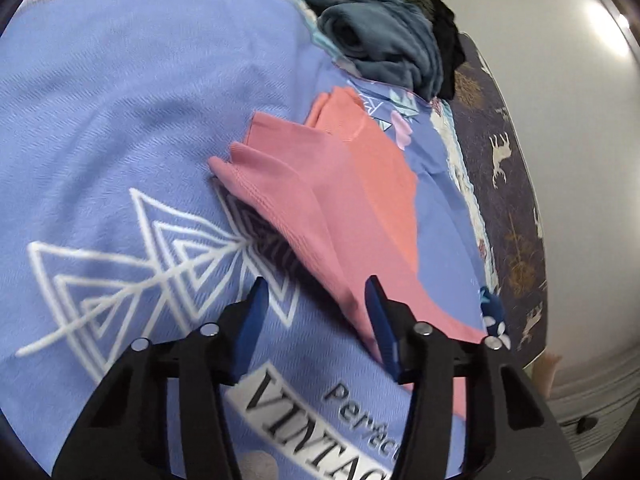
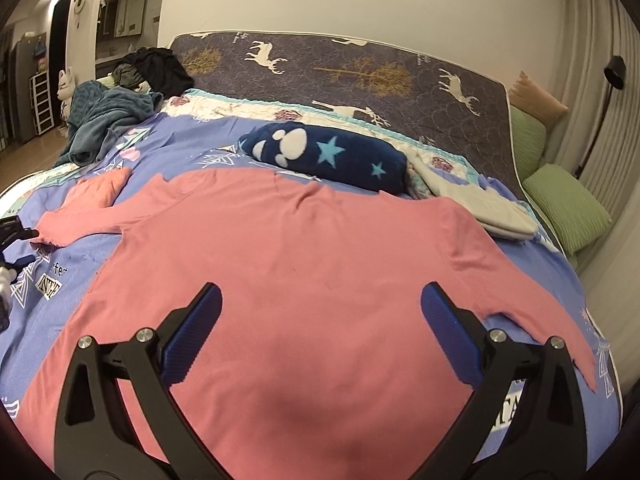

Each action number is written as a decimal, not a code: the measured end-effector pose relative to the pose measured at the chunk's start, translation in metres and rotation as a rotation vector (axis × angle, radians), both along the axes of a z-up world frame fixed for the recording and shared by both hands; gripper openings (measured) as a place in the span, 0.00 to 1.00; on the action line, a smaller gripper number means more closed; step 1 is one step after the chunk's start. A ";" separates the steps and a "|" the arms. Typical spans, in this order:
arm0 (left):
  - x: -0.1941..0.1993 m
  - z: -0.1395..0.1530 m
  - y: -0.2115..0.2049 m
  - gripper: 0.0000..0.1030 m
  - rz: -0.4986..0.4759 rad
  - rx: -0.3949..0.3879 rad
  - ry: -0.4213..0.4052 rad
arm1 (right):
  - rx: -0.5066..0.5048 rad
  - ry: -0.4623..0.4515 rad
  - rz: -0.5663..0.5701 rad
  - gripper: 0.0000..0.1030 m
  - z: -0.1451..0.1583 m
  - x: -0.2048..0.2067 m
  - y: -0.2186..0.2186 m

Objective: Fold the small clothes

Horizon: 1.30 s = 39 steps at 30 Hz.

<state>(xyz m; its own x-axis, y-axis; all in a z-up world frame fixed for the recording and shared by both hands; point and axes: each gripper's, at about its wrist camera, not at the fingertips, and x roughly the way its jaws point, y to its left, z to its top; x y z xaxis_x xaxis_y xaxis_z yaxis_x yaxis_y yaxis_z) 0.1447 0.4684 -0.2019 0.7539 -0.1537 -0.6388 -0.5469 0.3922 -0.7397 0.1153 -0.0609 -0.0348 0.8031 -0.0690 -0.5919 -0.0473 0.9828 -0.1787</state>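
On the bed: pink shirt point(image 2: 288, 264) is lying flat, sleeve point(image 1: 304, 216) running toward lower right.
Left gripper point(image 1: 316, 300): nearer, half-open, gripping nothing.
Right gripper point(image 2: 320, 308): hovering wide, empty.

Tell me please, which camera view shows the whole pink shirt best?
The right wrist view: the pink shirt lies spread flat on the bed, body and both sleeves visible. The left wrist view shows only one sleeve of it, close and slightly blurred.

Two close, downward-tilted wrist views, both over pink top point(image 2: 304, 264)
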 end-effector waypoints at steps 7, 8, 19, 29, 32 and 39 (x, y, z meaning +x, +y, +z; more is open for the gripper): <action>0.024 -0.010 0.030 0.12 0.078 -0.089 -0.019 | -0.032 0.024 0.037 0.98 -0.007 0.017 0.016; 0.022 -0.002 0.029 0.09 0.084 -0.065 -0.024 | -0.040 0.025 0.047 0.98 -0.007 0.019 0.019; 0.079 0.187 -0.143 0.05 -0.324 0.498 -0.349 | 0.034 0.043 0.115 0.98 -0.006 0.044 0.034; 0.102 0.152 -0.348 0.06 -0.920 0.652 -0.305 | 0.148 0.106 -0.037 0.98 -0.013 0.046 -0.028; 0.093 0.137 -0.345 0.18 -0.951 0.672 -0.268 | 0.233 0.136 -0.036 0.97 -0.015 0.048 -0.045; 0.063 0.119 -0.232 0.31 -0.666 0.693 -0.127 | 0.359 0.223 0.193 0.58 -0.016 0.071 -0.026</action>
